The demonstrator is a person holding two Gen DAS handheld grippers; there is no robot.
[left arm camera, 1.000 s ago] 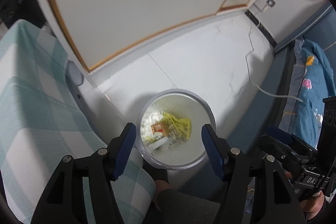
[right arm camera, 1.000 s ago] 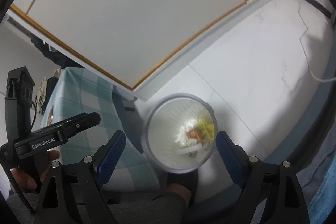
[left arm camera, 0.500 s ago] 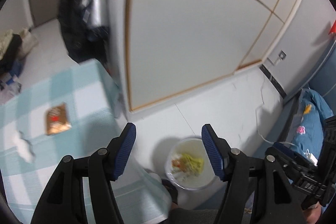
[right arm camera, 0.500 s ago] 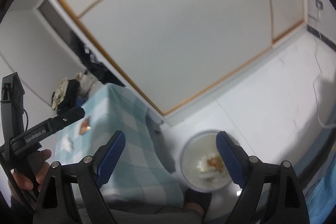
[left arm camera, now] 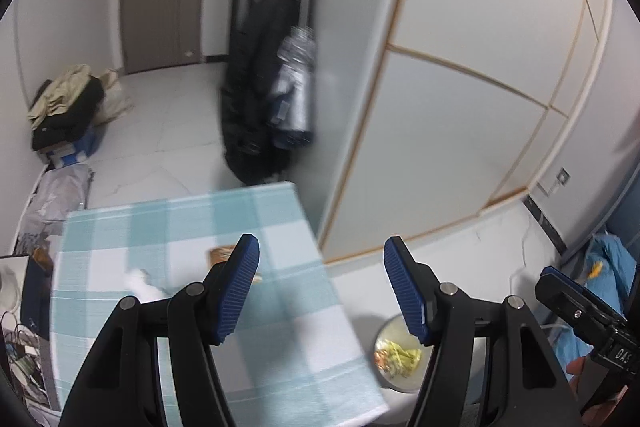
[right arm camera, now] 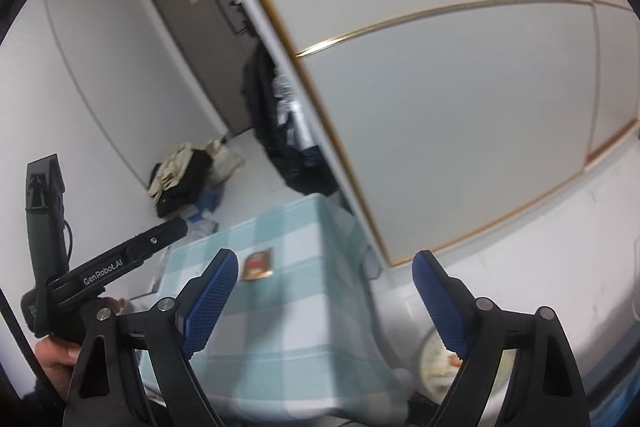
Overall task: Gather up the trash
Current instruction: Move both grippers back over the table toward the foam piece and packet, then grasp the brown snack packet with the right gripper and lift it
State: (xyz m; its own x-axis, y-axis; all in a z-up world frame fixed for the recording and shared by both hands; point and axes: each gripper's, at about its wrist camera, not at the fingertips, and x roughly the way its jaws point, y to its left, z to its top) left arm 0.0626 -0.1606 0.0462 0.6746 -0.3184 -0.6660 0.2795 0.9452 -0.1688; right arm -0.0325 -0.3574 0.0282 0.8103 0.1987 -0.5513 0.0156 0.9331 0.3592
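Observation:
My left gripper (left arm camera: 322, 255) is open and empty, held above the near edge of a table with a teal checked cloth (left arm camera: 280, 307). On the cloth lie a brown snack packet (left arm camera: 220, 253), half hidden behind the left finger, and a crumpled white tissue (left arm camera: 142, 283). A round white bin (left arm camera: 394, 373) stands on the floor to the right of the table, with yellow and orange wrappers inside. My right gripper (right arm camera: 326, 263) is also open and empty. In its view the brown packet (right arm camera: 259, 264) lies just past its left finger, and the bin (right arm camera: 434, 355) is low at the right.
White sliding panels with gold trim (left arm camera: 460, 127) rise behind the table and bin. Dark coats (left arm camera: 264, 99) hang by the table's far corner. Clothes are piled (left arm camera: 66, 107) on the floor at the far left. A blue bed cover (left arm camera: 612, 267) is at the right.
Both views have swung up and away from the bin, which has dropped to the lower right. The table top with the packet and tissue has come into view. Both grippers stay open.

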